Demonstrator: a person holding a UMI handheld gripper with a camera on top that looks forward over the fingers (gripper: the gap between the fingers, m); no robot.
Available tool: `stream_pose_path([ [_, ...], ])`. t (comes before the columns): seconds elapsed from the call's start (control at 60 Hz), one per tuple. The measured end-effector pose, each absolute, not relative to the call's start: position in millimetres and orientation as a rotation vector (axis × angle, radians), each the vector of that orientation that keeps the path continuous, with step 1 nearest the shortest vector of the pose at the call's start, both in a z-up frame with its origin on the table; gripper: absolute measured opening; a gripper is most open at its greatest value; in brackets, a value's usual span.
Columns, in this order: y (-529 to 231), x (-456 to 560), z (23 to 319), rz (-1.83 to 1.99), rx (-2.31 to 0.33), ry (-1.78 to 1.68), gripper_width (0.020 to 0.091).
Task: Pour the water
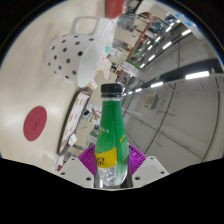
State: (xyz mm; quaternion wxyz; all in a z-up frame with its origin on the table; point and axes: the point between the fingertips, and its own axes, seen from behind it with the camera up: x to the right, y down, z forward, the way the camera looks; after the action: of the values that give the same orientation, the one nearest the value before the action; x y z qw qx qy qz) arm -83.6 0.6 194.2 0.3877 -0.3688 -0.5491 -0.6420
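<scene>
- Gripper (pixel 112 170): both fingers pressed against the lower body of a green plastic bottle (pixel 112 130), clamped on it from either side.
- Purple pads (pixel 94 158) visible at the bottle's left flank; yellow-green label band on the bottle sits level with them.
- Bottle held between the fingers, rising straight ahead of the camera; clear base nearest the lens, green body above, dark neck ring and white cap (pixel 111 90) at the far end.
- Cap appears closed on the neck.
- Liquid level inside the bottle: cannot tell.
- Whole scene strongly tilted relative to the camera, so the room runs diagonally behind the bottle.
- Just behind the bottle, on its left: a dark-framed rack or grid-like object (pixel 77 120), detail too small to read.
- Further left: pale surface with a red round disc (pixel 36 121) lying on it.
- Beyond the cap: white object with black dots (pixel 67 52), shape unclear, next to a pale translucent item (pixel 100 45).
- Farthest: cluttered desks or shelving (pixel 150 35) and a grey expanse with bright light strips (pixel 198 75).
</scene>
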Motion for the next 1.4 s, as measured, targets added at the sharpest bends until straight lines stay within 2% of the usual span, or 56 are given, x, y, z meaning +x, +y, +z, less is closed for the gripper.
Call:
stream_pose_path([
  [0.233, 11.5, -139.1, 202.9, -1.885, -0.469, -1.641, 0.0373],
  [0.483, 10.8, -149.2, 203.1, -1.879, -0.410, -1.686, 0.0374],
  [0.633, 11.4, -148.5, 217.9, -1.736, -0.576, -1.533, 0.0373],
  [0.7, 10.5, -139.7, 234.1, -1.551, -0.787, -1.354, 0.0374],
  [0.767, 10.3, -119.6, 234.8, -1.259, -1.087, -1.079, 0.0373],
  [0.883, 3.1, -84.7, 218.0, -0.654, -1.453, -0.586, 0.0375],
  [0.967, 5.9, -77.8, 181.9, -0.216, -1.617, -0.253, 0.0373],
  [0.983, 0.8, -88.3, 166.3, -0.155, -1.633, -0.188, 0.0374],
  [1.033, 4.3, -63.0, 151.3, 0.030, -1.708, -0.091, 0.0373],
  [1.1, 7.0, -66.1, 117.7, 0.113, -1.756, -0.010, 0.0374],
  [1.233, 8.8, -61.8, 83.9, 0.086, -1.786, -0.011, 0.0375],
  [1.317, 4.9, -70.8, 67.0, 0.120, -1.815, -0.027, 0.0381],
  [1.4, 2.5, -71.4, 71.7, 0.066, -1.780, -0.068, 0.0377],
])
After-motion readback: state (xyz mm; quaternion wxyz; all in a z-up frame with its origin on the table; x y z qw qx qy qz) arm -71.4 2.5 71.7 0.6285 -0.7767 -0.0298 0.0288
